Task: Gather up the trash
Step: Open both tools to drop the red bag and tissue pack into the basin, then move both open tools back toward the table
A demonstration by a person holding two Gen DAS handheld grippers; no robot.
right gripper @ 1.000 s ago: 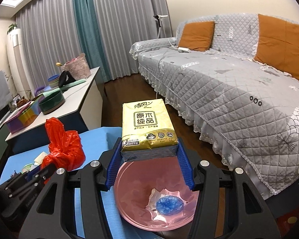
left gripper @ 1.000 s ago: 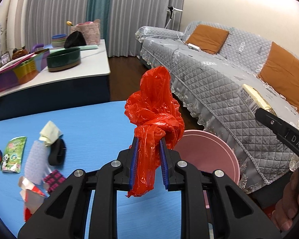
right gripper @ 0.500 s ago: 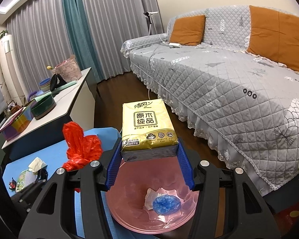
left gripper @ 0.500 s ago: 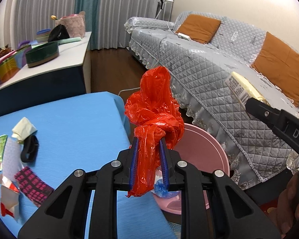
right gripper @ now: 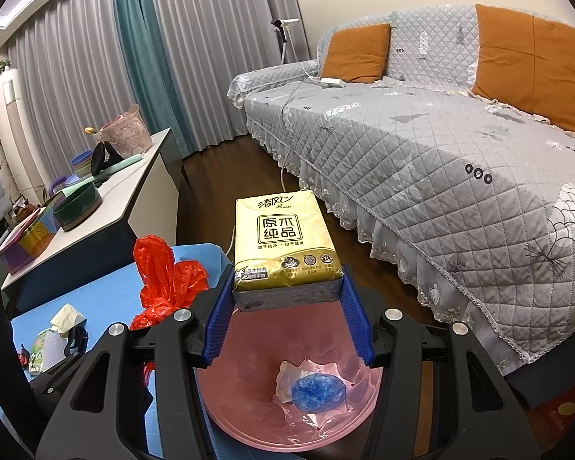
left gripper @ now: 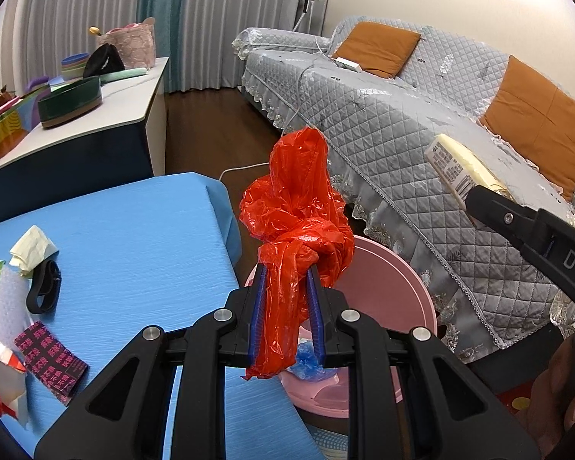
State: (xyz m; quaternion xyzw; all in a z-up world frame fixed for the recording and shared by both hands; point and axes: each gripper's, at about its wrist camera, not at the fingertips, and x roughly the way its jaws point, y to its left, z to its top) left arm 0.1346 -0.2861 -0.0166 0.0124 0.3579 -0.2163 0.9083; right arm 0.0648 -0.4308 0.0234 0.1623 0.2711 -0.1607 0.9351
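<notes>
Left gripper (left gripper: 285, 312) clamped on red bag (left gripper: 297, 226), right gripper (right gripper: 287, 316) clamped on tissue pack (right gripper: 283, 247), both poised over pink bin (right gripper: 245, 418) just below the fingers, best released squarely above it.

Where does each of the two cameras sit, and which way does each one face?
Left wrist: on the left gripper, facing down over the blue table and pink basin; it grips a red plastic bag; a hand shows.
Right wrist: on the right gripper, directly above the basin, gripping a yellow tissue pack.
Shared: bag, tissue pack, basin, table, grey sofa.
</notes>
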